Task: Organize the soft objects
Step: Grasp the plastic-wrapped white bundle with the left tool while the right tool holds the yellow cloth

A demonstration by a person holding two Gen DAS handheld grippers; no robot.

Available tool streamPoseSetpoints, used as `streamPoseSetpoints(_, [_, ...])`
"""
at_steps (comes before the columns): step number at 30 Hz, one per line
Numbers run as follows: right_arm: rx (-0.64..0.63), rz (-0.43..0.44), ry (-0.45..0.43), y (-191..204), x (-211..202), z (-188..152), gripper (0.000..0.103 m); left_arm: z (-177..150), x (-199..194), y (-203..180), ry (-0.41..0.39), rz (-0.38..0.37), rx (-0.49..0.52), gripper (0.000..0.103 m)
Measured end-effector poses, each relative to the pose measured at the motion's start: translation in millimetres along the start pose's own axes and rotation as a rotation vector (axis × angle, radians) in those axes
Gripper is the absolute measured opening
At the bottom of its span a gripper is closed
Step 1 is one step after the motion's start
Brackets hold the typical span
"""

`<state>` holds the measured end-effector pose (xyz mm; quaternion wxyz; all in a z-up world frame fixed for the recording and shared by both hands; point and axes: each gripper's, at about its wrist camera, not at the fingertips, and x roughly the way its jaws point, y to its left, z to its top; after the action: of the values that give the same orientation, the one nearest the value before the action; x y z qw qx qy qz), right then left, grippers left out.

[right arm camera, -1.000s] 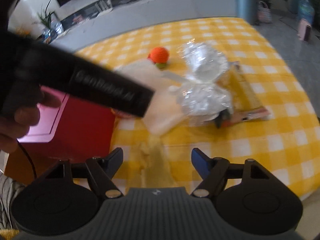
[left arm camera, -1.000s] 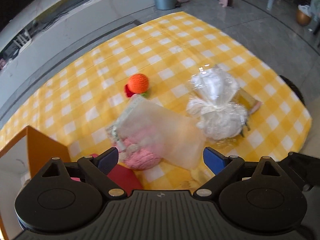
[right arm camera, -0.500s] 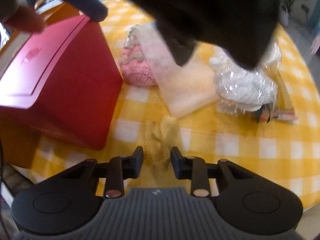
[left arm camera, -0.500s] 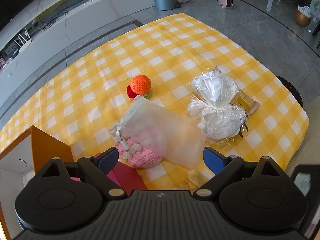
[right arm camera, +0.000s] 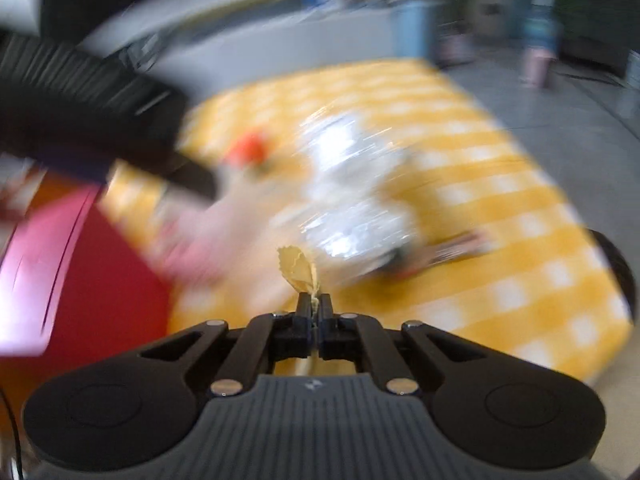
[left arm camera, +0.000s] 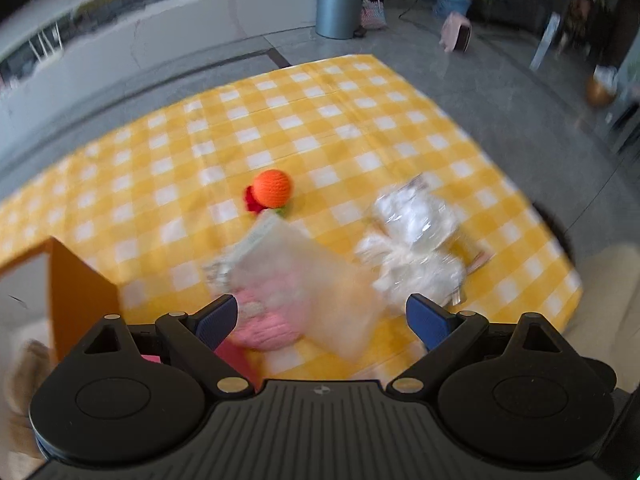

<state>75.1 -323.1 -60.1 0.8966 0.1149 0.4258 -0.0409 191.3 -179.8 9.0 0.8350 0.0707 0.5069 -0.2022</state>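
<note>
My right gripper [right arm camera: 315,304] is shut on a small yellow cloth [right arm camera: 297,269] and holds it above the checked tablecloth [right arm camera: 520,200]. My left gripper [left arm camera: 322,316] is open and empty, high over the table's near edge. Below it lie a translucent pouch [left arm camera: 308,280] over a pink knitted item [left arm camera: 268,320], a white bundle in clear wrap [left arm camera: 416,248] and an orange knitted ball [left arm camera: 273,188]. In the blurred right wrist view the wrapped bundle [right arm camera: 348,184] and the ball [right arm camera: 248,148] lie ahead, and the left gripper's black body [right arm camera: 80,120] crosses the upper left.
A red box [right arm camera: 72,272] with a pink lid stands at the table's near left, inside an orange open box [left arm camera: 80,292]. A flat printed packet [right arm camera: 452,248] lies under the wrapped bundle. A grey bin [left arm camera: 338,2] stands on the floor beyond.
My right gripper has closed on the yellow cloth and lifted it off the table. My left gripper has risen and pulled back a little, staying open.
</note>
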Motion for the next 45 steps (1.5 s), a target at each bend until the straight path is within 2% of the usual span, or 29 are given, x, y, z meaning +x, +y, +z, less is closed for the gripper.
streamPoseSetpoints(2, [0.080, -0.007, -0.026, -22.1, -7.3, 5.9, 0.000, 3.9, 8.5, -0.9, 0.025, -0.033, -0.037, 0.103])
streamPoseSetpoints(6, [0.173, 0.019, -0.059, -50.7, -16.1, 10.1, 0.000, 3.7, 32.2, -12.0, 0.075, -0.006, -0.052, 0.103])
streamPoseSetpoints(10, [0.154, 0.046, -0.052, -47.3, -13.3, 11.2, 0.000, -0.1, 53.1, -14.8, 0.113, 0.032, -0.112, 0.103])
streamPoseSetpoints(12, [0.145, 0.060, -0.059, -47.6, -14.2, 11.1, 0.000, -0.2, 53.7, -17.4, 0.081, 0.061, -0.119, 0.103])
streamPoseSetpoints(15, [0.171, 0.072, -0.077, -48.5, -18.4, 10.1, 0.000, 4.9, 48.5, -18.5, 0.069, 0.008, -0.142, 0.103])
streamPoseSetpoints(17, [0.190, 0.063, -0.092, -54.0, -22.4, 9.3, 0.000, 9.1, 40.1, -21.2, 0.033, -0.034, -0.144, 0.103])
streamPoseSetpoints(19, [0.201, 0.038, -0.115, -59.4, -30.2, 10.2, 0.000, 14.3, 37.0, -29.1, 0.001, -0.078, -0.071, 0.103])
streamPoseSetpoints(21, [0.215, 0.023, -0.132, -64.7, -33.6, 10.7, 0.000, 19.5, 44.4, -38.3, 0.014, -0.112, -0.014, 0.103])
streamPoseSetpoints(23, [0.225, 0.027, -0.132, -68.8, -35.0, 10.3, 0.000, 24.3, 57.8, -43.4, 0.048, -0.117, -0.033, 0.103])
streamPoseSetpoints(26, [0.243, 0.021, -0.144, -72.2, -36.0, 10.1, 0.000, 26.6, 71.2, -47.4, 0.053, -0.148, -0.049, 0.103])
streamPoseSetpoints(29, [0.257, 0.019, -0.154, -75.7, -35.9, 9.8, 0.000, 27.3, 88.9, -49.9, 0.096, -0.108, -0.047, 0.103])
streamPoseSetpoints(31, [0.269, 0.029, -0.160, -78.8, -35.8, 9.2, 0.000, 26.1, 96.2, -46.0, 0.081, -0.087, -0.064, 0.103])
streamPoseSetpoints(32, [0.269, 0.027, -0.161, -78.5, -36.7, 8.9, 0.000, 25.9, 97.3, -43.9, 0.066, -0.083, -0.076, 0.102])
streamPoseSetpoints(33, [0.264, 0.026, -0.163, -77.8, -36.9, 8.6, 0.000, 25.8, 96.6, -41.4, 0.052, -0.083, -0.090, 0.094])
streamPoseSetpoints(34, [0.259, 0.029, -0.164, -76.9, -36.9, 8.6, 0.000, 25.6, 96.1, -39.2, 0.047, -0.096, -0.106, 0.081])
streamPoseSetpoints(35, [0.257, 0.034, -0.164, -76.4, -36.7, 8.5, 0.000, 25.4, 97.1, -37.8, 0.062, -0.118, -0.118, 0.072])
streamPoseSetpoints(36, [0.254, 0.036, -0.163, -75.9, -36.6, 8.5, 0.000, 25.8, 99.1, -37.2, 0.098, -0.148, -0.117, 0.056])
streamPoseSetpoints(38, [0.254, 0.036, -0.162, -76.0, -36.8, 8.1, 0.000, 26.1, 100.6, -37.8, 0.160, -0.140, -0.109, 0.047])
streamPoseSetpoints(42, [0.252, 0.037, -0.158, -77.4, -35.4, 8.0, 0.000, 18.9, 80.1, -43.1, 0.114, -0.162, -0.042, 0.045])
streamPoseSetpoints(45, [0.246, 0.039, -0.156, -76.2, -35.0, 8.1, 0.000, 12.9, 57.6, -41.2, 0.087, -0.202, -0.044, 0.045])
